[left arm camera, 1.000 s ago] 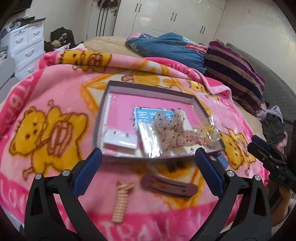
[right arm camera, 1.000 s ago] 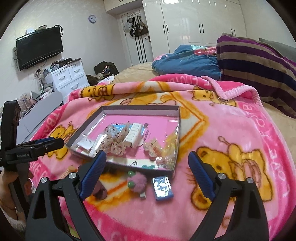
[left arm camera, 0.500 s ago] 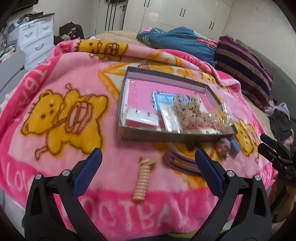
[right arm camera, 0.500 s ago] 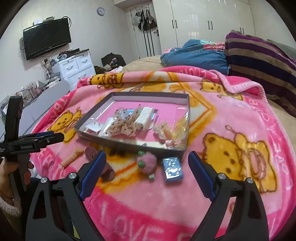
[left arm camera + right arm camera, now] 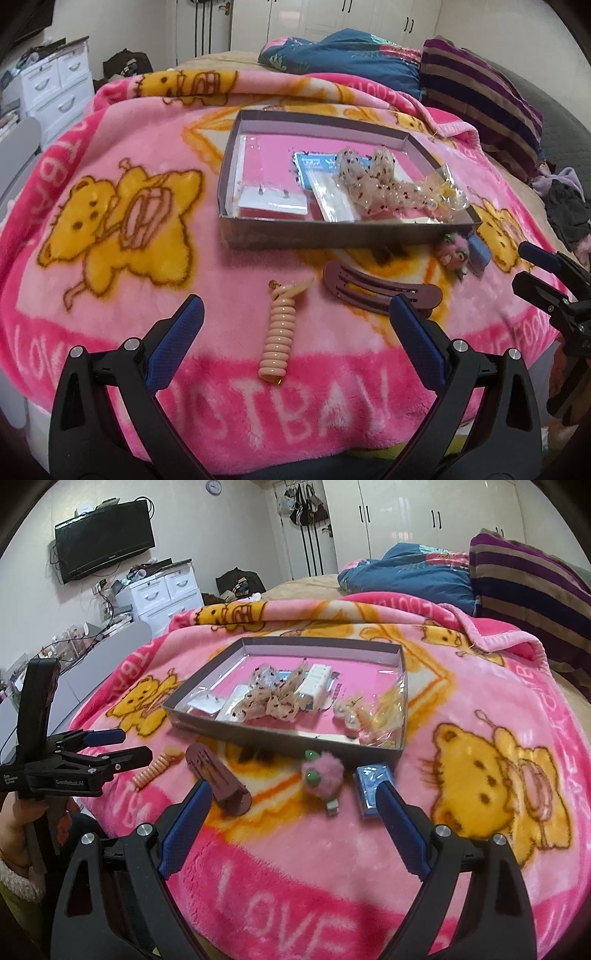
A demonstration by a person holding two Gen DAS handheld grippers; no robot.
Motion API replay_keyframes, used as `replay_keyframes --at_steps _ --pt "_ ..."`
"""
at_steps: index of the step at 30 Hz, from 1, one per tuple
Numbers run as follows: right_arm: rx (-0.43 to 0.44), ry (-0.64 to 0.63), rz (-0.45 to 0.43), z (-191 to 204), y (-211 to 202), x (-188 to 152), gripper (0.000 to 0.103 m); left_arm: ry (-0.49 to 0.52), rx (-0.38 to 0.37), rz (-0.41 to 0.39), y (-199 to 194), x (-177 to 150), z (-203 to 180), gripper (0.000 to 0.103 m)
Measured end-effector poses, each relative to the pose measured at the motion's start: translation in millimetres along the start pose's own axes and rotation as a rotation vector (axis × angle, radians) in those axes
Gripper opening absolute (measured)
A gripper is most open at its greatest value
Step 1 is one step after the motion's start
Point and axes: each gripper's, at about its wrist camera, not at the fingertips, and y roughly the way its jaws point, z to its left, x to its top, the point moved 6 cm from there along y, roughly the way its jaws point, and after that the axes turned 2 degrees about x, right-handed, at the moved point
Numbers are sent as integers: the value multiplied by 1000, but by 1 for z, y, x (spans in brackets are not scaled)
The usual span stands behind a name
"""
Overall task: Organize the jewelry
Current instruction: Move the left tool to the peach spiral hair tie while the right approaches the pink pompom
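A shallow grey box (image 5: 332, 233) (image 5: 258, 734) with a pink floor sits on the pink bear blanket and holds a spotted bow (image 5: 373, 181) (image 5: 273, 698), earring cards and clear bags. In front of it lie a peach coil hair tie (image 5: 277, 336) (image 5: 157, 768), a maroon hair clip (image 5: 380, 291) (image 5: 218, 779), a pink pompom clip (image 5: 453, 253) (image 5: 322, 775) and a small blue packet (image 5: 373, 788). My left gripper (image 5: 295, 323) is open and empty, above the coil tie. My right gripper (image 5: 293, 808) is open and empty, near the pompom clip.
The pink blanket (image 5: 110, 258) covers the bed and drops off at the near edge. A blue quilt (image 5: 410, 572) and a striped pillow (image 5: 528, 590) lie at the back. White drawers (image 5: 162, 590) and a TV (image 5: 105, 541) stand at the left.
Both grippers have pulled back toward the near edge of the bed, so the box and loose items look farther away. Both stay open and empty. Nothing on the blanket has moved.
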Motion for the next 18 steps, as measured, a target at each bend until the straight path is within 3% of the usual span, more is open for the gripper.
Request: replay_keyframes --at_steps 4,6,8,11,18 --pt "14 -1 25 1 8 -3 86 -10 -18 6 5 -6 1 93" --pt "11 4 40 -1 15 -5 81 -14 -12 15 9 -10 3 84" --pt "15 12 53 -3 20 -6 76 -15 -8 29 13 -13 5 63" --pt "6 18 75 -6 32 -7 69 -19 -12 64 22 -19 7 51" --pt "-34 1 111 -10 59 -7 56 -42 -47 88 29 -22 10 39"
